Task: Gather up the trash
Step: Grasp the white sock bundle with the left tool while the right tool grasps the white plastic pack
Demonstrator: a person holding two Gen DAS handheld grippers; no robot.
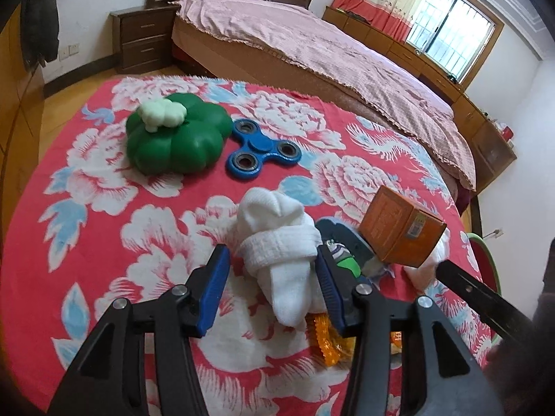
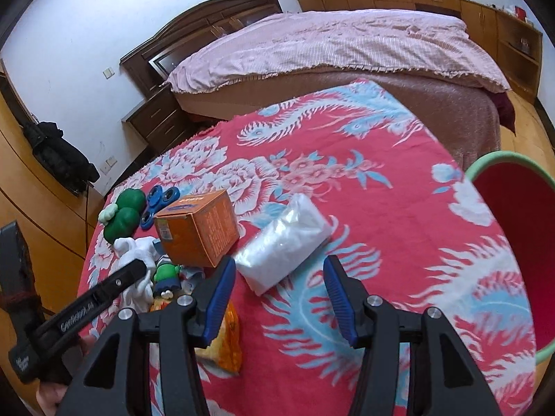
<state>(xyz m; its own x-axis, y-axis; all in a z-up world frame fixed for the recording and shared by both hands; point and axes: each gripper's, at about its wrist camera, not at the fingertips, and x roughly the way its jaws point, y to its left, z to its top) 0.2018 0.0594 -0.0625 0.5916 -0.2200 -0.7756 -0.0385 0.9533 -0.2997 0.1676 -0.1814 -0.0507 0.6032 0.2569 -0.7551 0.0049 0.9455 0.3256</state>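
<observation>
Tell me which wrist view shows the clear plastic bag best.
Right wrist. The clear plastic bag lies whole and unblocked on the red floral cloth, just ahead of the right gripper, whose jaws stand apart. The left wrist view shows none of it clearly; the orange box covers that area.

Both wrist cameras are looking steeply down, close over the desk (image 1: 86, 228); both are sharing the orange box (image 1: 399, 228), toys and bed (image 2: 329, 45).
</observation>
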